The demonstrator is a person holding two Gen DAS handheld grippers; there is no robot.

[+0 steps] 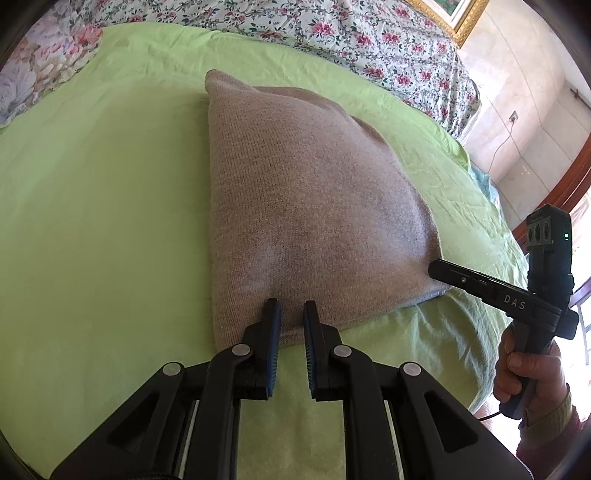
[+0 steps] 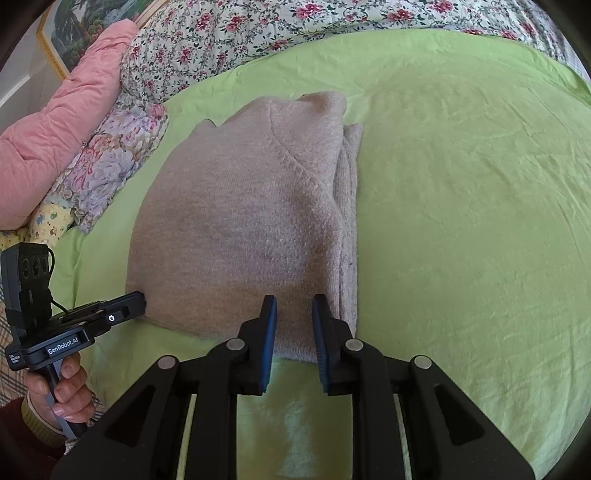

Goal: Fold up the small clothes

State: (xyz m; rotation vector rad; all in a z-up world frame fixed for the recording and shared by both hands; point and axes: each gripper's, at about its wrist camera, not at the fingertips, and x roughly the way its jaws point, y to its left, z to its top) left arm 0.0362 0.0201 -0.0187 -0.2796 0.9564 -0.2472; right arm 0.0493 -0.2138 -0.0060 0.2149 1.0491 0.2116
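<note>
Folded sweater [image 1: 310, 206] sits mid-bed, the only bump on the green sheet [image 1: 96, 206]. Wide bare sheet left of it in the left view, wide bare sheet [image 2: 472, 221] right of it in the right view; near edge open too. Far side blocked by floral quilt [image 1: 332, 33]; pink pillow [image 2: 70, 122] and flowered cushion [image 2: 110, 158] crowd the far left corner.

The folded sweater [image 1: 314, 206] lies on the sheet [image 1: 103, 206], pillows [image 2: 110, 155] behind it.
</note>
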